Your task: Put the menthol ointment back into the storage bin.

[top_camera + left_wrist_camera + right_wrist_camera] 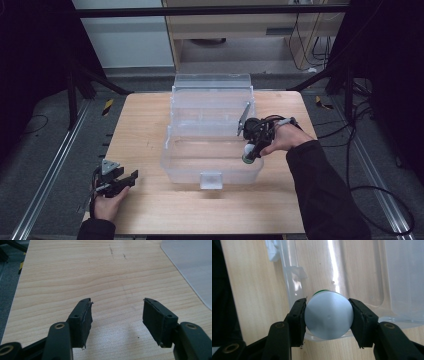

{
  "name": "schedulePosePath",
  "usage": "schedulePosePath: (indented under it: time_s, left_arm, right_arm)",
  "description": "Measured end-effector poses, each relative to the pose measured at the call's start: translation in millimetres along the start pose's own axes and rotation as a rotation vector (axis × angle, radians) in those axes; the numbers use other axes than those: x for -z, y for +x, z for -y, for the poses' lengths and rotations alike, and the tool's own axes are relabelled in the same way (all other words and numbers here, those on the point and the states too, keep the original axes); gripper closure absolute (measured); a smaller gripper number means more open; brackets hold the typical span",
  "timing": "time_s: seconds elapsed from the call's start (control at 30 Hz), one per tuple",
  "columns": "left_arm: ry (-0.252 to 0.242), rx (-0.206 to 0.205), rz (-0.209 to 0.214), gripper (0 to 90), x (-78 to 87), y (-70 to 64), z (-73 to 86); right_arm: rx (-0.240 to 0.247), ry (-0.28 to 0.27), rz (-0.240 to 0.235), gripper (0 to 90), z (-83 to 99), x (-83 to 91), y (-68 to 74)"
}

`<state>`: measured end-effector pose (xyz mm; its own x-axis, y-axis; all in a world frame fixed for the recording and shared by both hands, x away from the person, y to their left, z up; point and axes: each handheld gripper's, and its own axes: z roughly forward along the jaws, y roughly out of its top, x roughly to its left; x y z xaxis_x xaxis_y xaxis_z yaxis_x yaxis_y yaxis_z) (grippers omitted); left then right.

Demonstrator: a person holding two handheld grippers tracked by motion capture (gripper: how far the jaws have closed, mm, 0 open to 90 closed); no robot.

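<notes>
A clear plastic storage box [176,165] with its lid up stands in the middle of the wooden table [145,130]. My right gripper [251,150] hangs over the box's right rim, shut on a small bottle with a silvery round end and a green band [248,156]. In the right gripper view the bottle's round end [329,317] sits squeezed between both jaws of the right gripper [327,318], above the box's rim [287,277]. My left gripper [131,177] rests near the table's front left corner, open, with bare wood between the jaws of the left gripper [116,320].
The box's raised lid [212,92] stands at the back. A corner of the box [192,270] shows at the upper right of the left gripper view. Black frame legs [75,85] and cables [360,145] flank the table on the grey floor.
</notes>
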<state>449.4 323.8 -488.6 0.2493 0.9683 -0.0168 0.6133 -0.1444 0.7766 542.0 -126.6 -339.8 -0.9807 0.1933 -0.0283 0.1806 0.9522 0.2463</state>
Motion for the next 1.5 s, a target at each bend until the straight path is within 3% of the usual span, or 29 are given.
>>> schedulePosePath:
  time_s: [0.77,1.5]
  left_arm:
    - [-0.002,0.0,-0.001,40.2,0.2,0.3,-0.2]
    - [-0.004,0.001,0.0,40.4,0.5,0.7,-0.2]
  right_arm:
    - [-0.013,0.026,-0.012,50.5,12.3,-40.3,-3.1]
    - [-0.018,0.045,-0.016,50.4,15.9,-53.9,-3.7]
